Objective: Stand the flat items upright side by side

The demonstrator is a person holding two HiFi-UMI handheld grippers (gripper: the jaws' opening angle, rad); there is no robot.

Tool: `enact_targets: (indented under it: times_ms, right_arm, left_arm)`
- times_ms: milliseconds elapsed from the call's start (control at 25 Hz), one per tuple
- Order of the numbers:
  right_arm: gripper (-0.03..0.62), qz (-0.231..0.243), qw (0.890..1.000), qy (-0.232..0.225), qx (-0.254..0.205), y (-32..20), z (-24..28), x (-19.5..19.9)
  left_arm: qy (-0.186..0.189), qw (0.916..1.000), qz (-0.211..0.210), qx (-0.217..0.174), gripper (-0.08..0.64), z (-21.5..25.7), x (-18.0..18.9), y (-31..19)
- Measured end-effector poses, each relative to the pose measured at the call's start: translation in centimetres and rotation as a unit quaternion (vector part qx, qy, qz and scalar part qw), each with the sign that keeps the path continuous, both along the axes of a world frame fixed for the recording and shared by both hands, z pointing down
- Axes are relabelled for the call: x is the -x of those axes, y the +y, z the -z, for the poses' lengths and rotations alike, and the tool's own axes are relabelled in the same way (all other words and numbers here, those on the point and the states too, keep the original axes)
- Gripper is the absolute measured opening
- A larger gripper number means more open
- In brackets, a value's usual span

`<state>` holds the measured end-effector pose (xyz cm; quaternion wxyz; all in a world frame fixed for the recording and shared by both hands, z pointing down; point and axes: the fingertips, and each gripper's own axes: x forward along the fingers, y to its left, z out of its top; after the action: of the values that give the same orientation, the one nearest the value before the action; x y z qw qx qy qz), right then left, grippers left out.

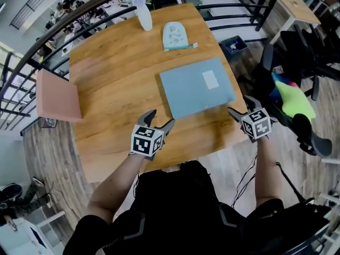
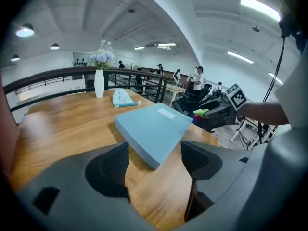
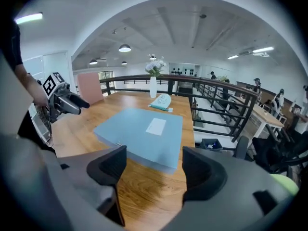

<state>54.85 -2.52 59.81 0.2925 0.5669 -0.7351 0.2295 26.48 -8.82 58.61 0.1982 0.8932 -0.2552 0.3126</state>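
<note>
Head view: wooden counter (image 1: 117,78) w/ a black railing (image 1: 64,31) behind it. White vase (image 1: 144,16) w/ flowers stands at the far edge, and a pale teal flat item (image 1: 174,35) lies just right of it. A pink panel (image 1: 57,95) sits at the left edge; can't tell if it rests on the counter or stands beside it. On the floor to the right are a dark bin (image 1: 234,45) and a black chair (image 1: 297,121) w/ bright green fabric. The blue box (image 1: 196,86) lies flat near the right edge w/ a white label on top. Left gripper (image 1: 161,118) is just beside the box's near-left corner, fingers spread. Right gripper (image 1: 240,105) is at the near-right corner, by the counter's right edge, fingers also spread. Nothing stands between either gripper and the box.

Left gripper view: both fingers (image 2: 113,165) are wide apart and nothing is pinched. The box's near corner shows in the gap btwn them, a bit ahead, no contact visible. Right gripper is seen beyond the box's right side. People further back are too small to make out.

Right gripper view: fingers (image 3: 202,167) are spread and empty. The box's near edge lies just ahead of the gap, not touching. Left gripper is at the far left, partly cut off by a sleeve. Vase, teal item and pink panel sit beyond the box.
</note>
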Motion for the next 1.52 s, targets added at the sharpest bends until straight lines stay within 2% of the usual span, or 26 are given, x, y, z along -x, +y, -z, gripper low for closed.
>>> enact_targets:
  times_ms: [80,200,400,560,880,1120,1520]
  right_arm:
    - [0.353,0.003,1.000,-0.011,0.009,-0.2,-1.4,-0.3]
    - [0.353,0.025,0.999,-0.010,0.033,-0.6,-3.8,-1.0]
    - [0.353,0.053,0.997,0.007,0.058,-1.3,-6.5,-1.5]
    - [0.351,0.075,0.994,0.015,0.073,-2.0,-8.2,-1.9]
    - [0.353,0.105,0.989,0.013,0.100,-3.0,-10.9,-2.5]
    - [0.347,0.136,0.987,0.006,0.091,-3.4,-11.3,-1.9]
    - [0.339,0.120,0.988,0.011,0.093,-3.3,-10.8,-1.1]
  left_arm:
    - [-0.023,0.9997,-0.003,0.007,0.356,-1.4,-0.3,0.3]
    - [-0.056,0.9982,-0.023,-0.001,0.356,-3.4,-1.3,0.5]
    - [-0.083,0.9962,-0.020,0.016,0.356,-6.5,-2.0,0.4]
    - [-0.132,0.9900,-0.047,0.019,0.356,-9.0,-2.3,1.0]
    - [-0.161,0.9824,-0.087,0.036,0.356,-10.9,-3.8,0.7]
    - [-0.165,0.9819,-0.088,0.030,0.354,-11.2,-4.8,-0.1]
    - [-0.193,0.9771,-0.087,0.023,0.333,-11.5,-4.2,-0.2]
